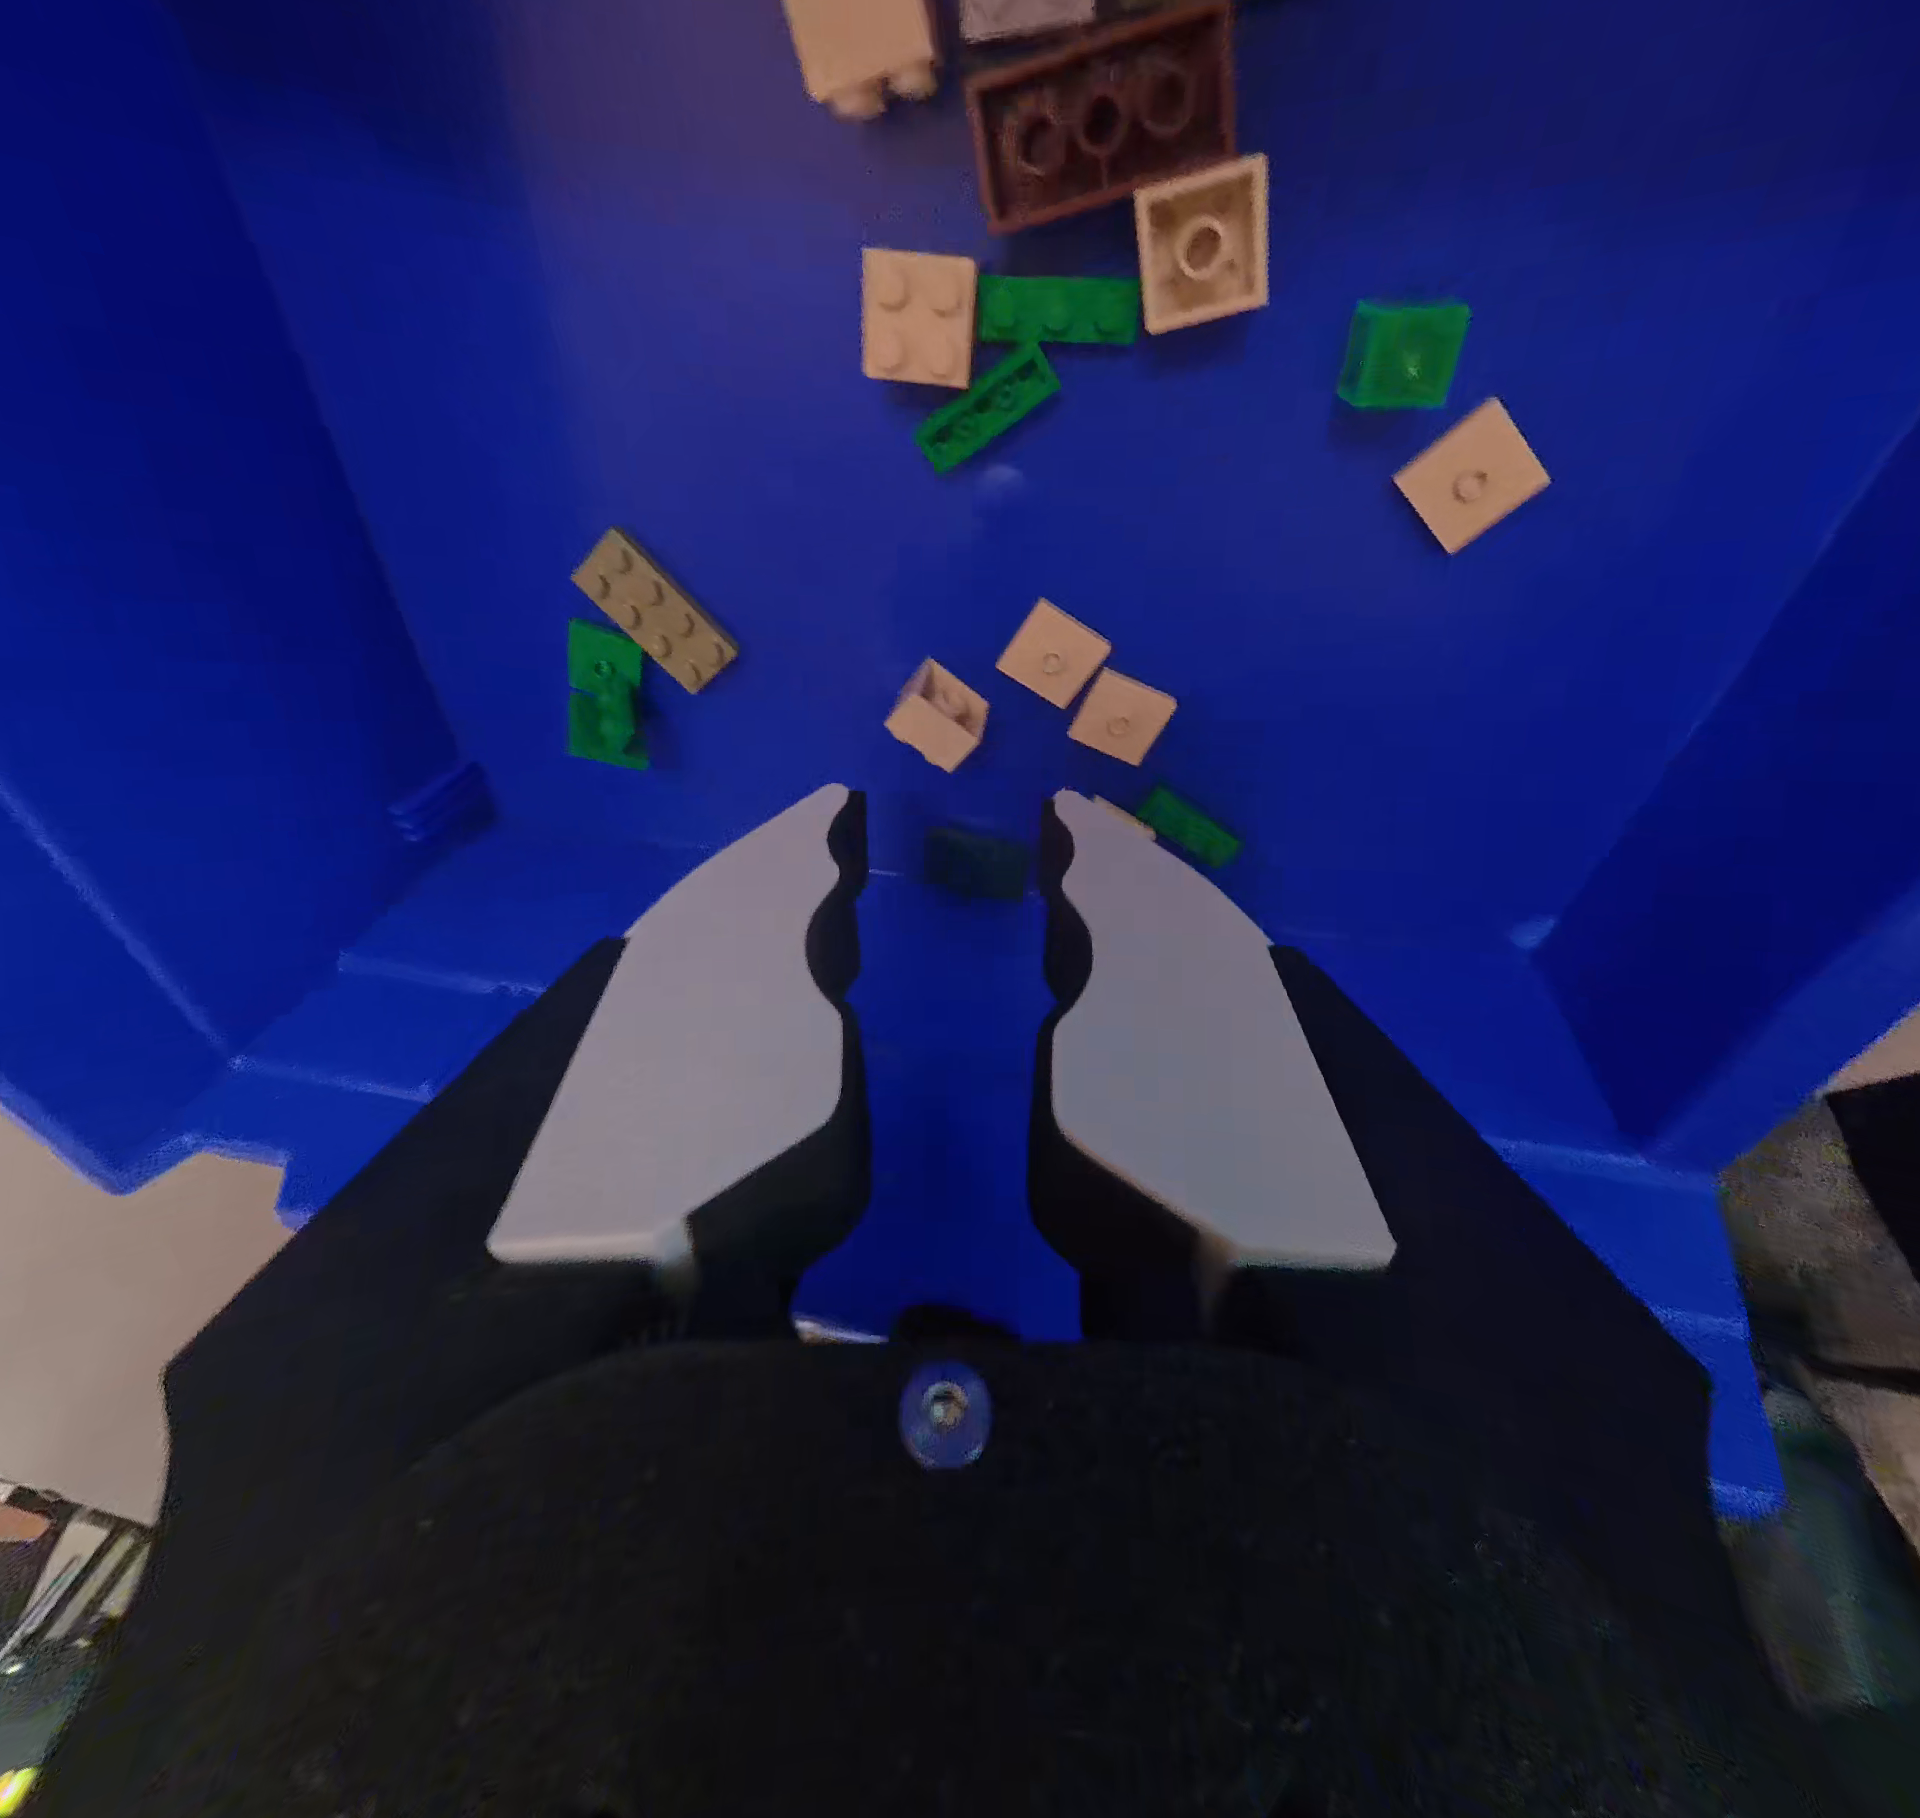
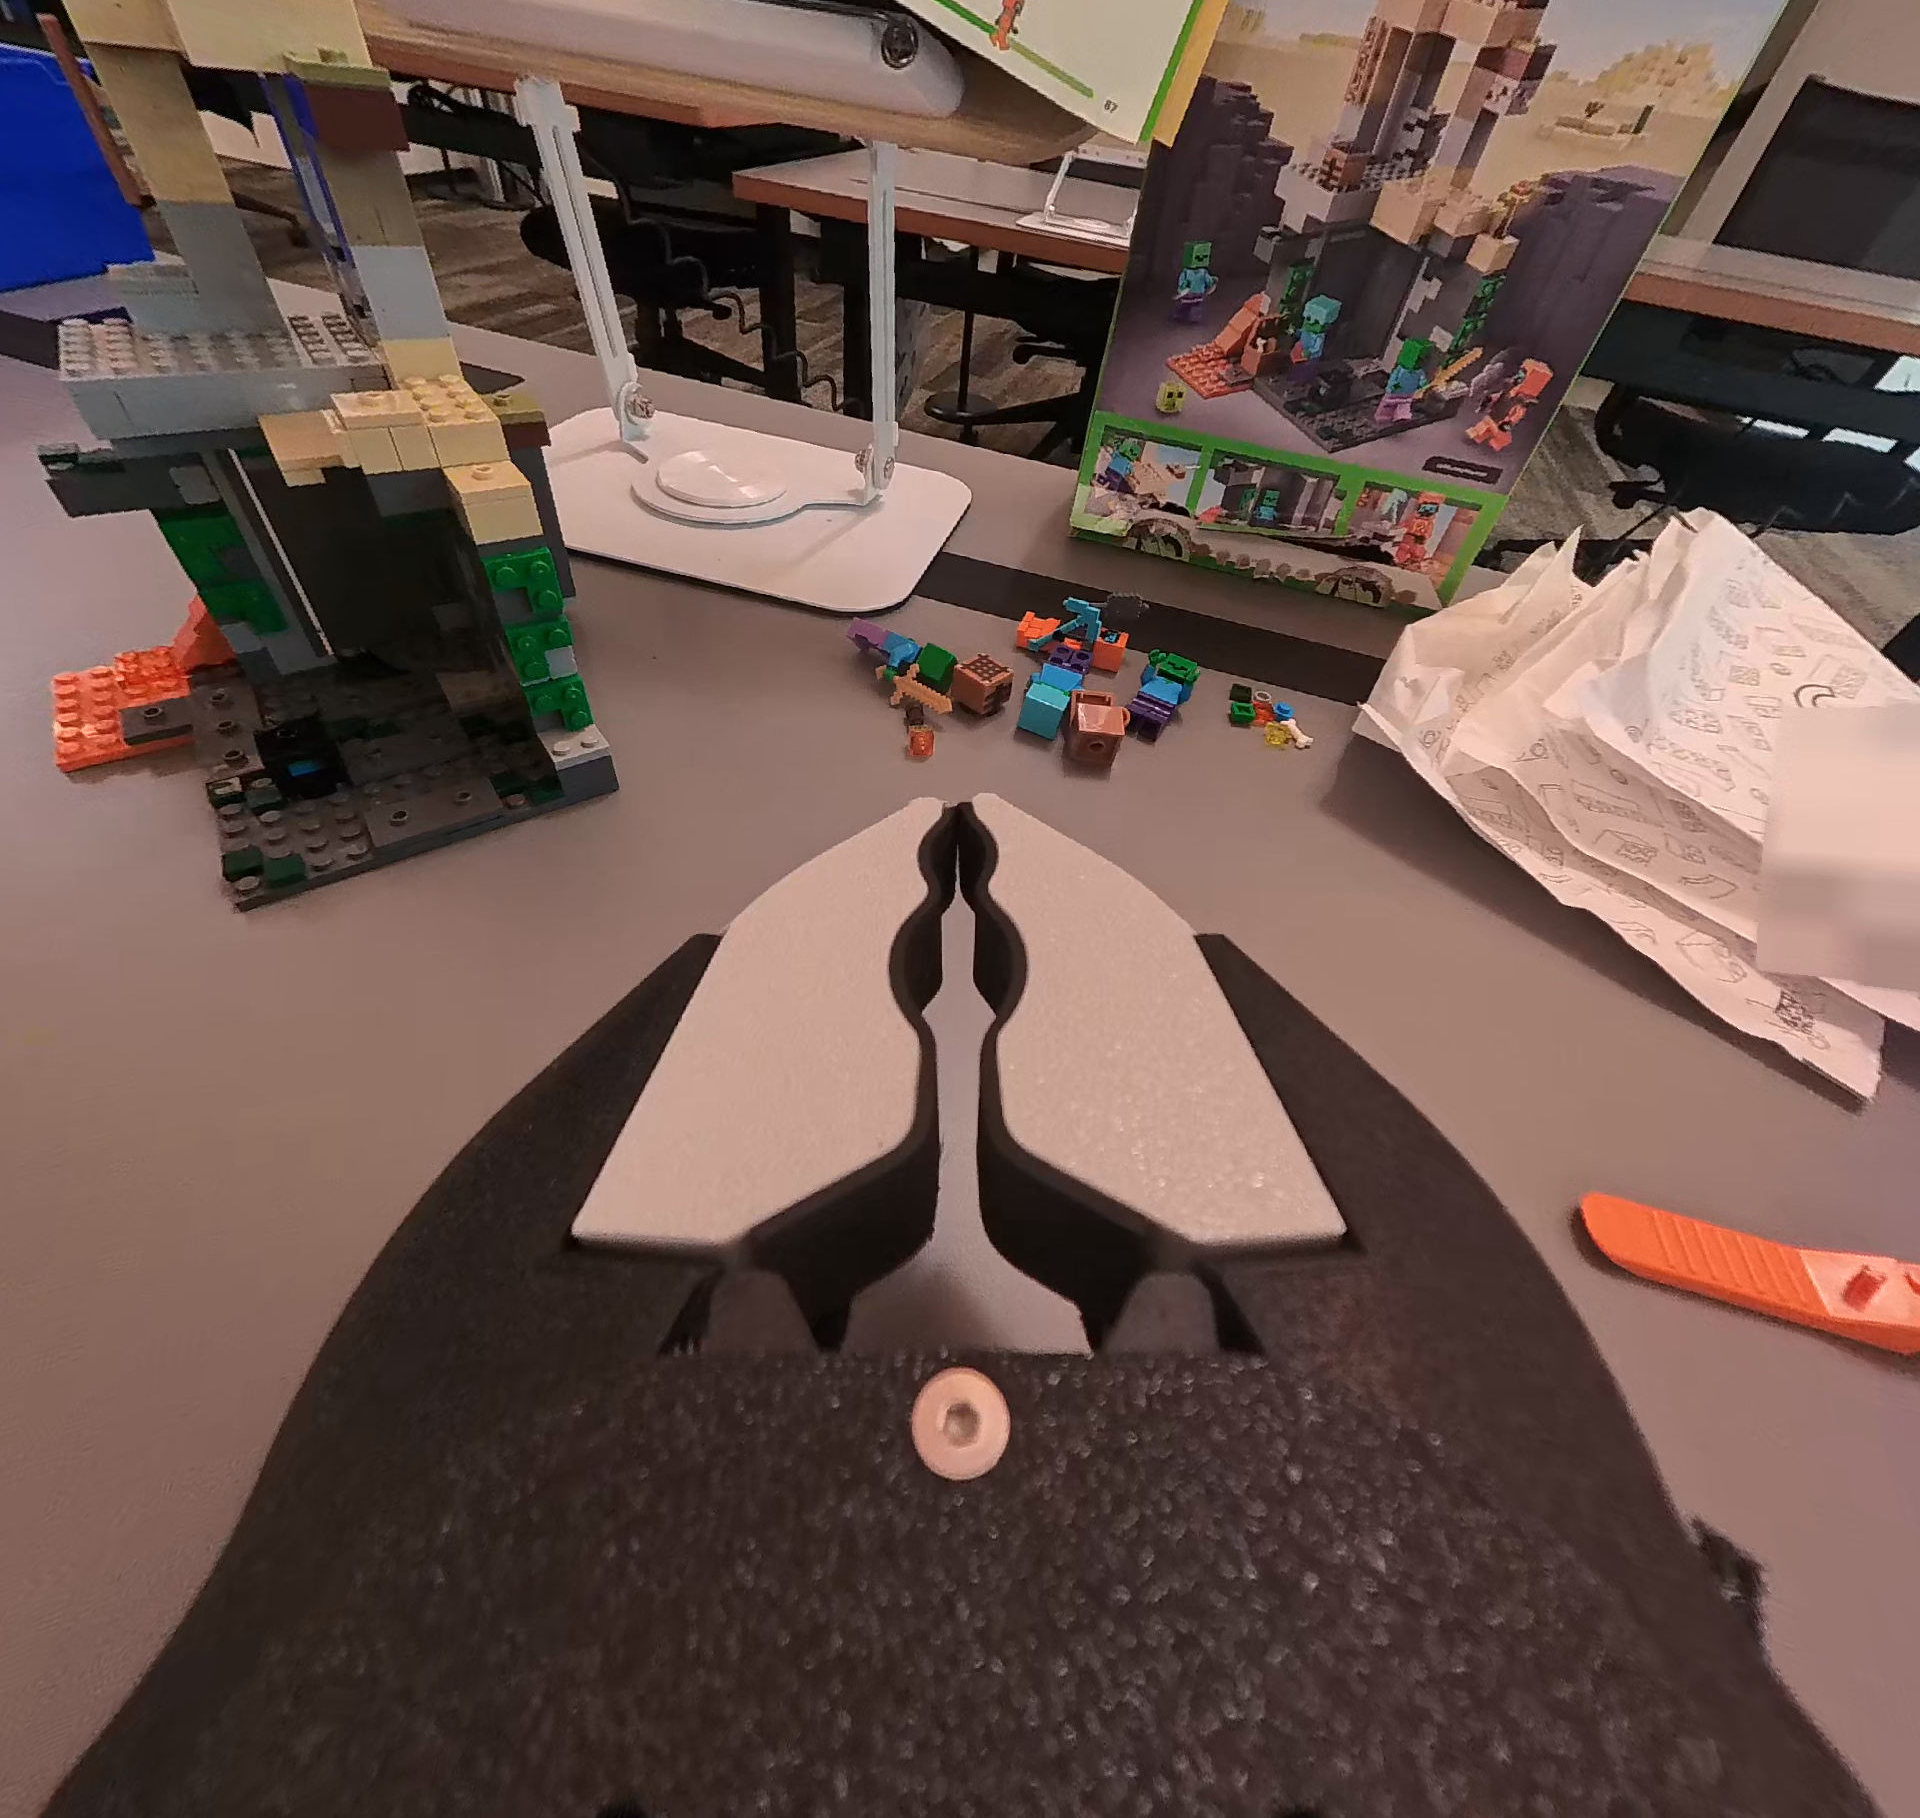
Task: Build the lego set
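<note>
My left gripper [image 1: 954, 812] was open over the blue bin [image 1: 312, 625], just above a dark green brick [image 1: 977, 862] among loose tan and green bricks. My right gripper [image 2: 957, 808] was closed and empty over the grey table [image 2: 260, 1093], near the half-built lego tower [image 2: 312, 480].

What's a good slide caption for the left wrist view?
Open left tool reaching into a blue bin of loose tan, green and brown bricks, a dark green brick between its tips.
</note>
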The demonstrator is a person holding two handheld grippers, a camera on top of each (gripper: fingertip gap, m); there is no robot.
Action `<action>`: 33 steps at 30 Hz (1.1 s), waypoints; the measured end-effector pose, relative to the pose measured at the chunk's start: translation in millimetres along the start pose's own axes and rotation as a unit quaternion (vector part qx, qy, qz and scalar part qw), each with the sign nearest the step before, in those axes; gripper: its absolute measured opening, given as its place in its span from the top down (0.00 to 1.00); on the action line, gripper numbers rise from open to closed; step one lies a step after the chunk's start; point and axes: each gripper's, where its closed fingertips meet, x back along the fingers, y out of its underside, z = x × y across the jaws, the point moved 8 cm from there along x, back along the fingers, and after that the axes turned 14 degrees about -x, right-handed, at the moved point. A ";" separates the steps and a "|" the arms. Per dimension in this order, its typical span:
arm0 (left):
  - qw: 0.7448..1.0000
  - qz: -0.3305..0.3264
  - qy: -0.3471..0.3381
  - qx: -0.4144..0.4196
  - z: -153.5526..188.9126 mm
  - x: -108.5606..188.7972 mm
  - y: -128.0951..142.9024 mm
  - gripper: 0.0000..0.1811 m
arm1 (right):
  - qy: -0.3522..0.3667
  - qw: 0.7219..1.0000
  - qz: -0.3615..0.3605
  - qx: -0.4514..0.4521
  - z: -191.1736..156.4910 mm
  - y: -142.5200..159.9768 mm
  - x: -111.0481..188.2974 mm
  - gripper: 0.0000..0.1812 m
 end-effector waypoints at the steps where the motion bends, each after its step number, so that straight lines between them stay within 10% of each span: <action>1: 1.000 -0.006 0.005 -0.007 3.8 0.0 0.9 0.83 | -0.001 1.000 0.000 -0.001 0.0 0.1 0.0 1.00; 33: 0.993 -0.082 0.007 -0.083 25.4 -19.8 -7.7 0.90 | -0.010 1.000 -0.006 -0.008 1.2 3.0 -1.1 1.00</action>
